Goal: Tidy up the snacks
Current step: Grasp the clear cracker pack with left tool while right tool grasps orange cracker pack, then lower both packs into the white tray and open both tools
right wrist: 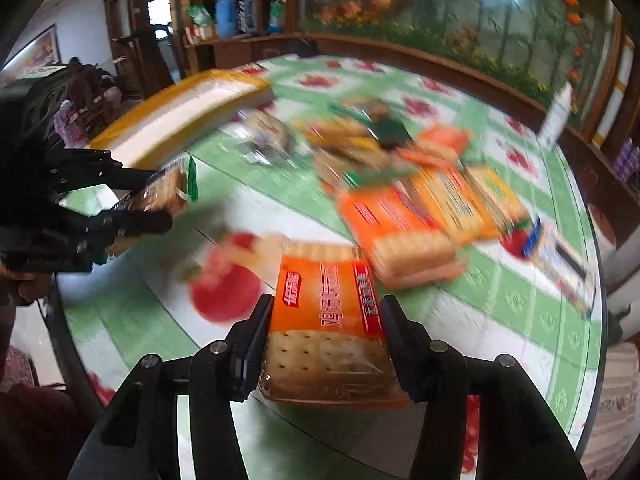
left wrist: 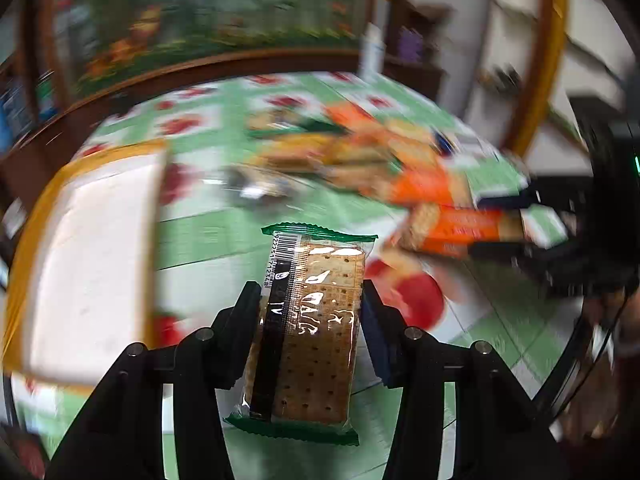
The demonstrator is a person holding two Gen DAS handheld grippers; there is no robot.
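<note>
My left gripper [left wrist: 310, 296] is shut on a green-edged clear cracker pack [left wrist: 316, 328], held above the table. It also shows at the left of the right wrist view [right wrist: 160, 200]. My right gripper [right wrist: 326, 312] is shut on an orange cracker pack [right wrist: 326, 304], also held above the table; it shows at the right of the left wrist view [left wrist: 472, 228]. A blurred pile of snack packs [right wrist: 400, 184] lies mid-table [left wrist: 360, 152]. A yellow-rimmed white box [left wrist: 88, 256] stands at the left [right wrist: 192, 112].
The round table has a green and white cloth with red apples [right wrist: 224, 288] under glass. A wooden rail and flower mural [right wrist: 460, 12] run behind it. A white bottle [right wrist: 556, 112] stands at the far right edge.
</note>
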